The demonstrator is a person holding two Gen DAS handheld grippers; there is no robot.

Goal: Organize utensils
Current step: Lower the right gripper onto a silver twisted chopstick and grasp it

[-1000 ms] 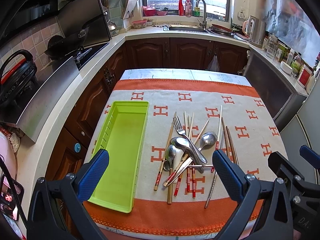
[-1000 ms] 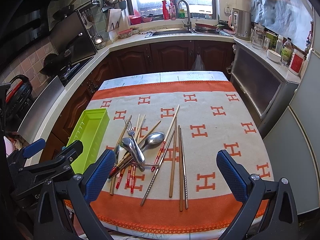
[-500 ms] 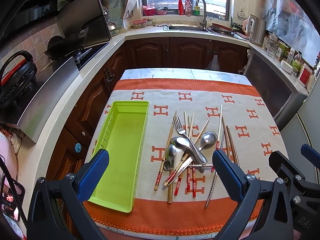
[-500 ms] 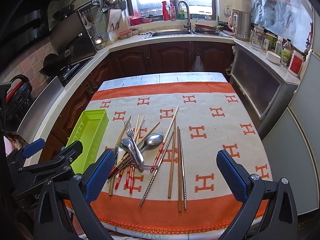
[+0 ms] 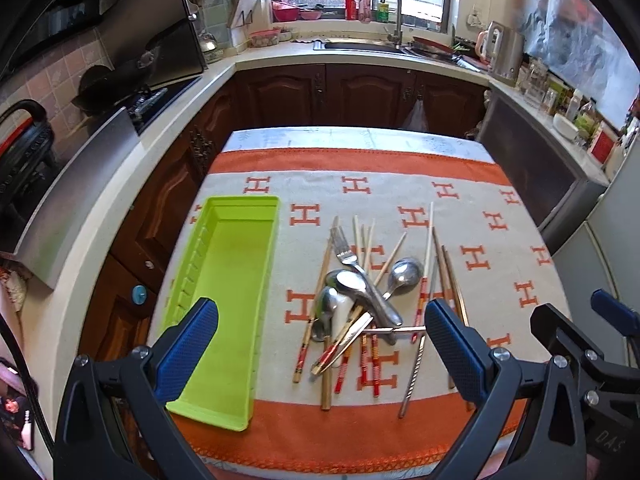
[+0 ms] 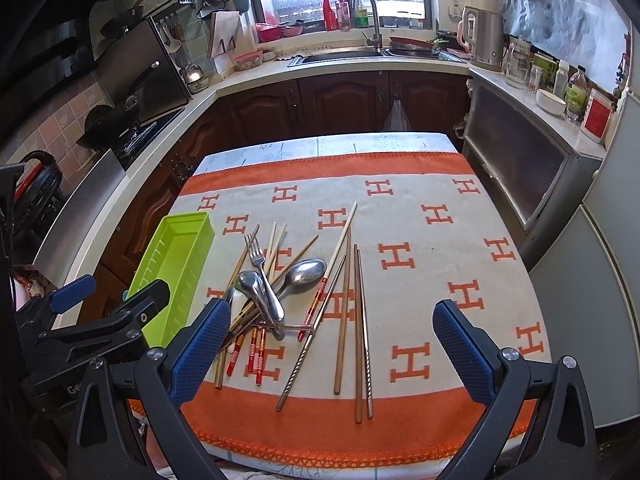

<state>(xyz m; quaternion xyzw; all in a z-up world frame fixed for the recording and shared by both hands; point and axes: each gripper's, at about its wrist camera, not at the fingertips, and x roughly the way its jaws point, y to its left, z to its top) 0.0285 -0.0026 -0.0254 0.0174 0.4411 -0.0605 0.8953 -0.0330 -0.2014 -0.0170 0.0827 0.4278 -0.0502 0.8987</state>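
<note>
A pile of utensils (image 5: 360, 300) lies on the orange-and-cream cloth: a fork (image 5: 346, 254), metal spoons (image 5: 404, 274) and several wooden, red-patterned and metal chopsticks. The pile also shows in the right wrist view (image 6: 276, 292). An empty lime-green tray (image 5: 228, 292) lies left of the pile, also seen in the right wrist view (image 6: 176, 264). My left gripper (image 5: 320, 344) is open and empty, held above the table's near edge. My right gripper (image 6: 332, 344) is open and empty, above the near edge, right of the left one.
The table (image 6: 328, 144) stands in a kitchen. Dark wood cabinets (image 5: 360, 96) and a counter with a sink (image 5: 360, 46) run behind it. A stove with a pan (image 5: 120, 84) is on the left. A metal cabinet (image 6: 520, 160) and a fridge stand on the right.
The right gripper has drifted slightly toward the table, so the utensils sit a little higher in its view. The left gripper and the utensils have not moved.
</note>
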